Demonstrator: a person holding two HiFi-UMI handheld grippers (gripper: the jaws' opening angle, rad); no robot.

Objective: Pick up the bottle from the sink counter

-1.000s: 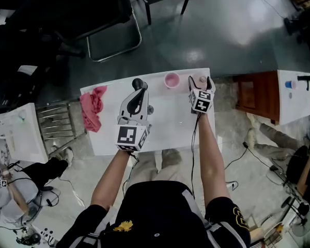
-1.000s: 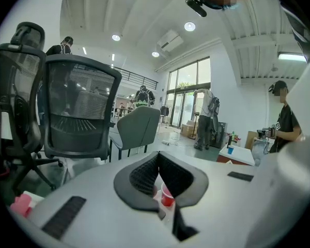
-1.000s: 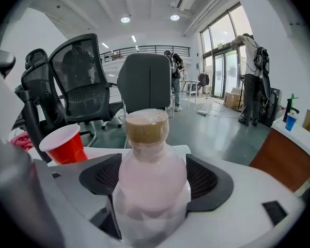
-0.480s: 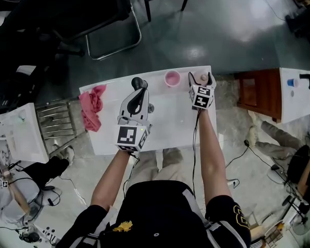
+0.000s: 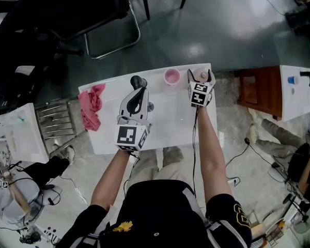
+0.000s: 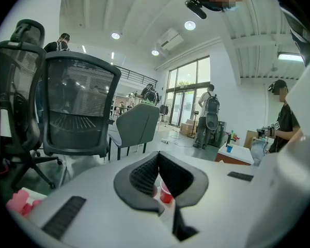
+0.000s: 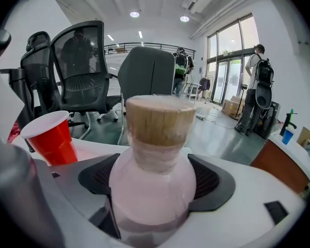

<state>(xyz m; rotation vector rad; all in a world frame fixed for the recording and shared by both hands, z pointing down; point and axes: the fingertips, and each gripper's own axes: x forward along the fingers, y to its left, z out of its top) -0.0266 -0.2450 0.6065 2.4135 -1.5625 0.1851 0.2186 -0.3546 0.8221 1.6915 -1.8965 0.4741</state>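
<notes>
A pale pink bottle (image 5: 203,76) with a cork stopper stands near the far right corner of the white counter (image 5: 170,119). My right gripper (image 5: 200,74) is open around it, one finger on each side. In the right gripper view the bottle (image 7: 155,164) fills the space between the two black pads (image 7: 213,179), and I cannot tell whether they touch it. My left gripper (image 5: 138,82) hovers over the middle of the counter, shut and empty. In the left gripper view its fingertips (image 6: 158,157) meet.
A red cup (image 5: 171,78) (image 7: 49,136) stands just left of the bottle. A pink cloth (image 5: 90,107) lies at the counter's left end. Office chairs (image 5: 106,14) stand beyond the far edge. A wooden cabinet (image 5: 256,94) and a white table (image 5: 294,94) are to the right.
My right gripper has edged slightly forward, so the bottle sits deeper between its fingers. The left gripper has stayed in place.
</notes>
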